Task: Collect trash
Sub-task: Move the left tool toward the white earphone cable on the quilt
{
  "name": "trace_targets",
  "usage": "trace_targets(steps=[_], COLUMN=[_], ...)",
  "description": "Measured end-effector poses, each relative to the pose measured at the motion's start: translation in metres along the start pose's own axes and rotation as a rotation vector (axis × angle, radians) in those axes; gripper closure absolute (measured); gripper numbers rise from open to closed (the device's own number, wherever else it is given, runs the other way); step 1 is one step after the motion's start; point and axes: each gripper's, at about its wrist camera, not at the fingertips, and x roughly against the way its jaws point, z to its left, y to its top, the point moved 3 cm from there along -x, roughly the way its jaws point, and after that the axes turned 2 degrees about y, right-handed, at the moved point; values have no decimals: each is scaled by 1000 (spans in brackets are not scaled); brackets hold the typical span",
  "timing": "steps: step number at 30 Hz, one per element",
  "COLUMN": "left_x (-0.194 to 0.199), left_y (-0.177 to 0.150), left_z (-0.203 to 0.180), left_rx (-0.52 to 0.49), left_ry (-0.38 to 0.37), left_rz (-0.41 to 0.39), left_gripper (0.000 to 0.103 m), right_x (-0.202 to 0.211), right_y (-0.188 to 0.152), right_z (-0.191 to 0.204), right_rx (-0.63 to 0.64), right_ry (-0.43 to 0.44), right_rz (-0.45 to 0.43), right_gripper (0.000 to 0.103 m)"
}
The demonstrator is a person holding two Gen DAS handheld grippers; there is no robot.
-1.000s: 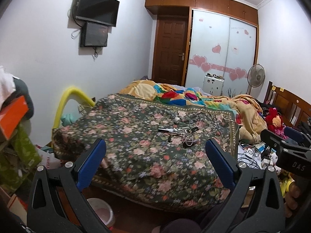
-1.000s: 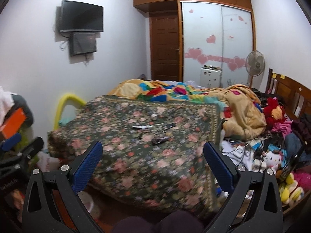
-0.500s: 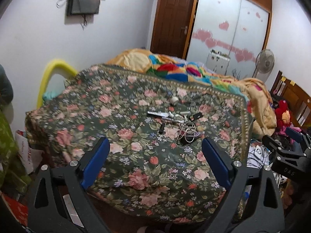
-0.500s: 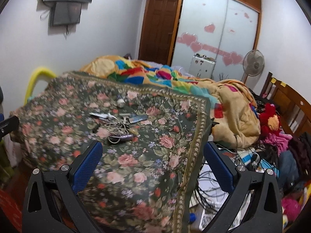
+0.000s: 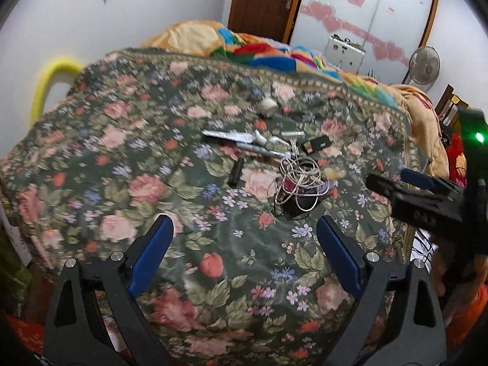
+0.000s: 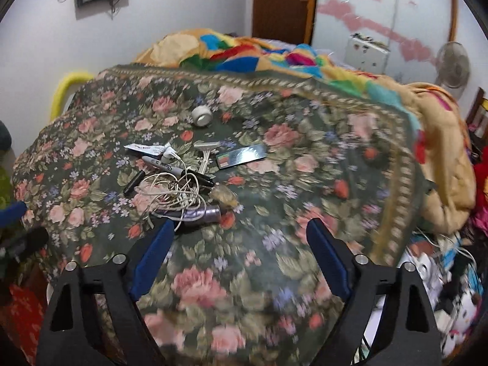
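Note:
A heap of small litter lies on the floral blanket (image 6: 274, 183): a tangled white cord (image 6: 174, 190), a marker pen (image 6: 174, 169), a black cap (image 6: 133, 181), a razor (image 6: 206, 149), a shiny wrapper (image 6: 241, 158), a purple tube (image 6: 198, 213) and a white tape roll (image 6: 202, 115). My right gripper (image 6: 239, 225) hovers just in front of the heap. Its jaws are closing with only blanket between them, and its left fingertip is beside the cord. My left gripper (image 5: 242, 225) stands open and empty, short of the cord (image 5: 300, 177) and the cap (image 5: 236, 175).
A crumpled colourful quilt (image 6: 259, 52) lies behind the blanket. A yellow padded rail (image 5: 45, 91) is at the bed's left, with a brown door (image 5: 262, 0) and a white wardrobe (image 5: 381, 15) behind. Cables and soft toys (image 6: 451, 289) crowd the floor on the right.
Both grippers have come forward and down over the bed, so the litter heap now sits close ahead. The right jaws have narrowed a little.

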Motion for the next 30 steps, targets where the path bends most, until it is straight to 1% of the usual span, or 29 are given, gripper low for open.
trace_targets(steps=[1,2,4,5,7,8,9,11,12,13,14,15,16,17,19,22,25,26,30], left_x=[-6,-13,-23,-28,-35,-39,-44,-51,-54,-58,-61,-65,-68,-72,-77,-76,-72,-73,-88], left_y=[0,0,0,0,1,2,3,4,5,5,6,6,6,7,8,11,16,20,35], left_z=[-2,-4,-5,-6,-8,-10,-12,-13,-12,-11,-10,-8,-6,-4,-2,-9,-25,-30,-45], left_rx=[-1,-2,-5,-5,-7,-14,-27,-46,-49,-53,-56,-59,-59,-57,-45,-22,-41,-48,-32], left_ry=[-5,-8,-5,-6,-10,-12,-13,1,9,13,13,19,26,30,14,-68,-87,-89,-119], left_rz=[4,6,11,16,24,28,29,31,31,34,36,43,51,62,81,99,84,82,89], left_gripper=[8,9,10,10,12,13,13,16,16,18,20,22,26,31,36,36,36,36,36], right_x=[-9,-20,-40,-52,-66,-74,-80,-89,-92,-94,-96,-97,-98,-99,-98,-92,-81,-76,-63], right_y=[3,6,11,13,16,16,17,16,15,14,13,12,10,9,8,5,0,-2,-8], right_z=[-2,-4,-8,-12,-16,-19,-20,-23,-24,-24,-24,-24,-23,-25,-28,-34,-40,-42,-45], right_rx=[-5,-14,-35,-61,-83,-97,-109,-135,-145,-155,-161,-162,-155,-153,-157,-137,-121,-122,-105], right_ry=[18,43,90,109,129,133,149,197,211,229,238,240,243,241,232,195,175,152,146], right_rz=[12,31,70,90,111,127,139,168,178,186,192,195,207,209,203,183,163,132,128], right_gripper=[25,30,35,41,44,48,53,58,64,67,77,94,98,98,98,99,99,99,99])
